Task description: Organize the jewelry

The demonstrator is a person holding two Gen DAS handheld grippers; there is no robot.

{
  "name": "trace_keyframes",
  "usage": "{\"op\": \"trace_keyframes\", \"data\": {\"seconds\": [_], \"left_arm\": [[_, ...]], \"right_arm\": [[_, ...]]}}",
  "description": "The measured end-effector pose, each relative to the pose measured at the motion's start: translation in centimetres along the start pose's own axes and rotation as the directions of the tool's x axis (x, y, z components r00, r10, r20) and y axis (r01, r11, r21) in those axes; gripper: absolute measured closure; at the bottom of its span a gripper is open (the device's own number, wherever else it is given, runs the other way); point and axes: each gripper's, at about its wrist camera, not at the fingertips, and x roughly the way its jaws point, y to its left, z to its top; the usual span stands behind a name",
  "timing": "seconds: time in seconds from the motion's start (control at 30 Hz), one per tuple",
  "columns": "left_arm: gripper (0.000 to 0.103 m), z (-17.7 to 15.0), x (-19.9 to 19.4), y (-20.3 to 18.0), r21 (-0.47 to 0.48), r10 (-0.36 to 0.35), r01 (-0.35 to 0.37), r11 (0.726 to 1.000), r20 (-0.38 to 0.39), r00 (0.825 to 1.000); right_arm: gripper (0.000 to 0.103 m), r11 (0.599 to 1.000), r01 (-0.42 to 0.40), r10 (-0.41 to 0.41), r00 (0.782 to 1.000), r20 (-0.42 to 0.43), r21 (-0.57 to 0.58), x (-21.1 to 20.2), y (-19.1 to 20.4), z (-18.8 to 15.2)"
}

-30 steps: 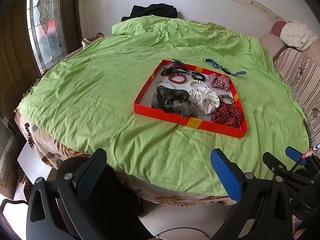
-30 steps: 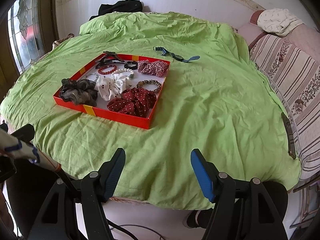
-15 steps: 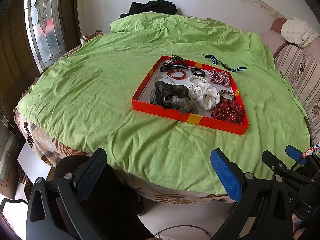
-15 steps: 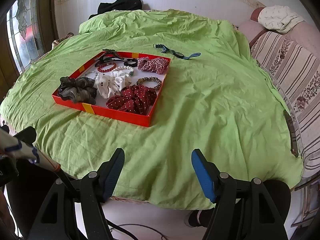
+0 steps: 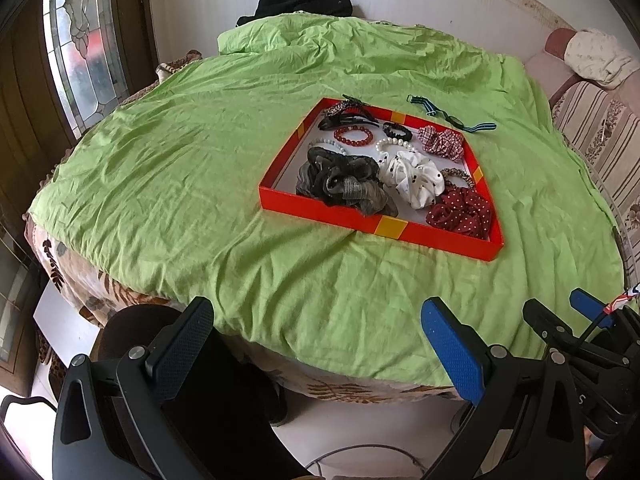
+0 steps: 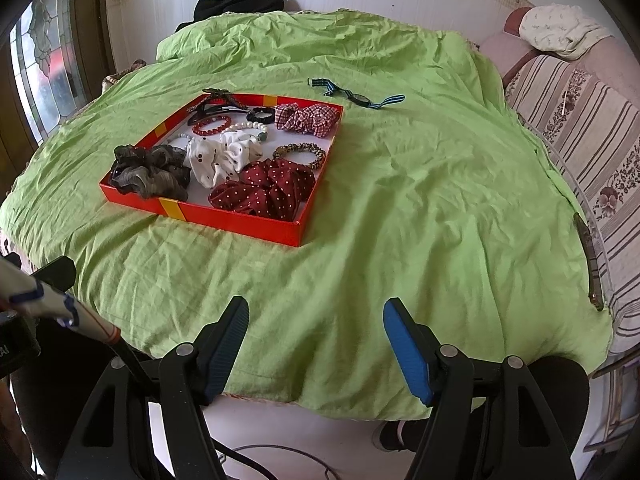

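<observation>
Your left gripper (image 5: 320,344) sits at the bottom of the left wrist view with its jaws spread wide and nothing between them, hanging over the near edge of the worktop, which is covered by a green cloth (image 5: 192,184). Your right gripper (image 6: 316,340) fills the bottom of the right wrist view, jaws likewise well apart and empty, also above the near edge of the cloth. The red tray (image 6: 244,222) lies on the cloth in the centre left of the right wrist view and right of centre in the left wrist view, well apart from both grippers. Inside it, along the near side, a grey scrunchie (image 6: 150,174), a white dotted scrunchie (image 6: 222,156) and a dark red dotted scrunchie (image 6: 268,192) sit side by side, touching one another. Behind them lie a leopard-print hair tie (image 6: 300,152), a red checked scrunchie (image 6: 308,118), a red bead bracelet (image 6: 212,125), a pearl bracelet (image 6: 248,126), a small black hair tie (image 6: 260,114) and dark hair clips (image 6: 216,106) at the far corner. Outside the tray, just beyond its far right corner, a striped watch strap (image 6: 356,94) lies on the cloth. A striped sofa (image 6: 580,128) stands at the right edge.
</observation>
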Motion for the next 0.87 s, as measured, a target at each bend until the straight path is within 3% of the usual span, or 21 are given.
{"op": "trace_keyframes", "data": {"seconds": [0.87], "left_arm": [[0.000, 0.2, 2.4, 1.2, -0.040, 0.020, -0.022, 0.999, -0.059, 0.998]], "right_arm": [[0.028, 0.999, -0.027, 0.025, 0.999, -0.048, -0.042, 2.3, 1.4, 0.0]]}}
